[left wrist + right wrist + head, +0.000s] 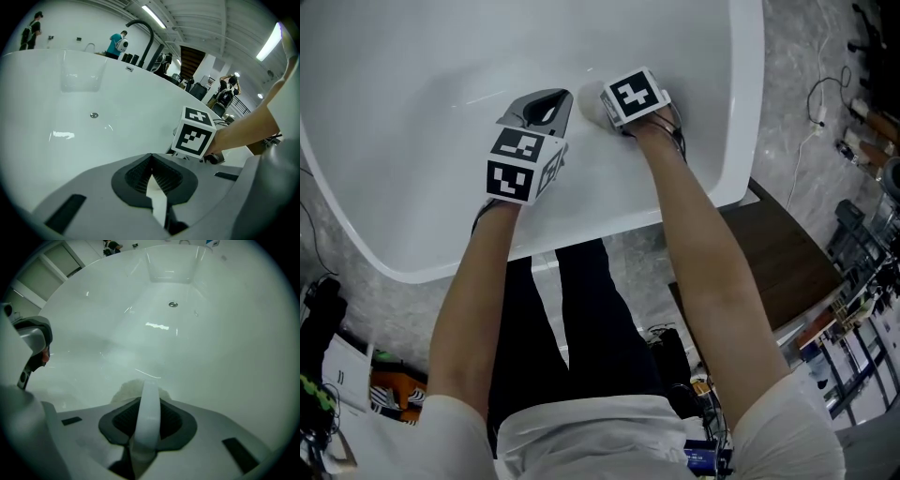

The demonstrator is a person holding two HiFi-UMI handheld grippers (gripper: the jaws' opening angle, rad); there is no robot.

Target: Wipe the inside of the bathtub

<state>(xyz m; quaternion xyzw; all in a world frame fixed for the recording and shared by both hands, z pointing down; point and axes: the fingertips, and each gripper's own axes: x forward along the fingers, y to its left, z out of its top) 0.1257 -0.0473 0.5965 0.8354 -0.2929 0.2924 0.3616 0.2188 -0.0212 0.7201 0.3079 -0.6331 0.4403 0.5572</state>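
Status: wipe is under way, extent unclear. Both tools are down inside the bathtub (412, 94), on its sloped wall just below the rim nearest the person. The tub surface reads uniformly white and glossy in every view. There's no visible dirt line or wet edge, so I can't say which zones are done. My guess is that the far end of the tub, round the drain (173, 304), is still to do, since the pad sits well apart from it.

Right hand-held gripper (147, 394): clenched on the white strap-like handle of a wiping pad (126, 390). The jaws stand only a handle's width apart, and the handle runs straight up between them. The fuzzy pad sits just past the tips and looks pressed flat on the tub wall. The head view shows the same pad (589, 97) as a pale lump against the tub, next to the right hand-held gripper (605, 108).

Left hand-held gripper (151, 157): clenched, with the jaw tips meeting. The pale sliver behind the tips looks like tub surface seen through the gap rather than a held item, so I judge it empty. In the head view the left hand-held gripper (546, 105) sits in the tub just beside the right one. I can't confirm contact with the tub wall.
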